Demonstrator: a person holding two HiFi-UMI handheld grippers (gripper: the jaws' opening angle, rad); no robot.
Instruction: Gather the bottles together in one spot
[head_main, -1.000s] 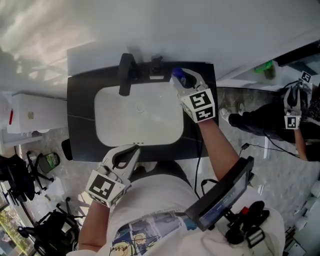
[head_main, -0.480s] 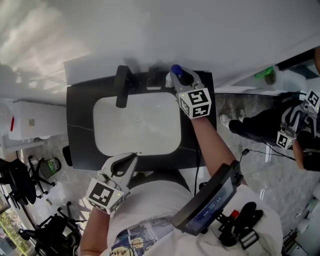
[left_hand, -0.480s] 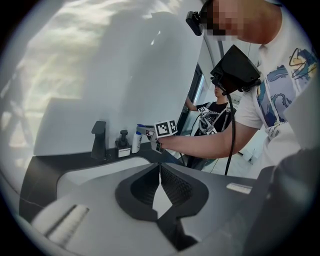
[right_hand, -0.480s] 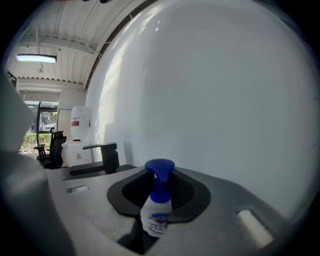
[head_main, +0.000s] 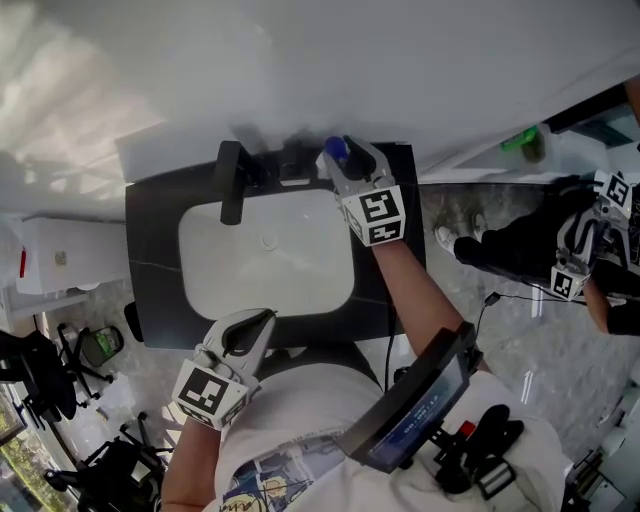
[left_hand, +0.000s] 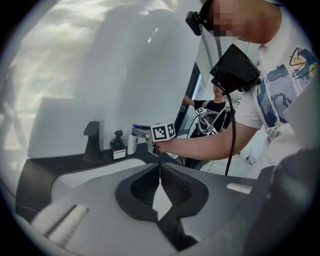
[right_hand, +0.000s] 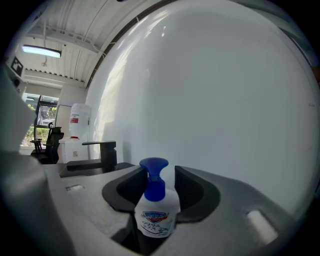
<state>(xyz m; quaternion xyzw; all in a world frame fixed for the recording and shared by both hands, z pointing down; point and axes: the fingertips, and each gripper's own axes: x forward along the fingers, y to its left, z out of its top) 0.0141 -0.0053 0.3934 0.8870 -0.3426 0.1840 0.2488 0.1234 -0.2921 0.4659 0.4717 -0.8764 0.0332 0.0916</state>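
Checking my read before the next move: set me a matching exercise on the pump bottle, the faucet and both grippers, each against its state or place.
Things:
1. pump bottle
2. faucet
3. left gripper
4. right gripper

States or places:
A. jaws together, nothing in them
B. black, at the back edge of the basin
C. jaws apart on either side of the bottle
D. white body, blue pump, upright

Pairs: 1-D, 2-B, 3-A, 4-C.

The right gripper's jaws have just been opening, with the pump bottle standing between them.
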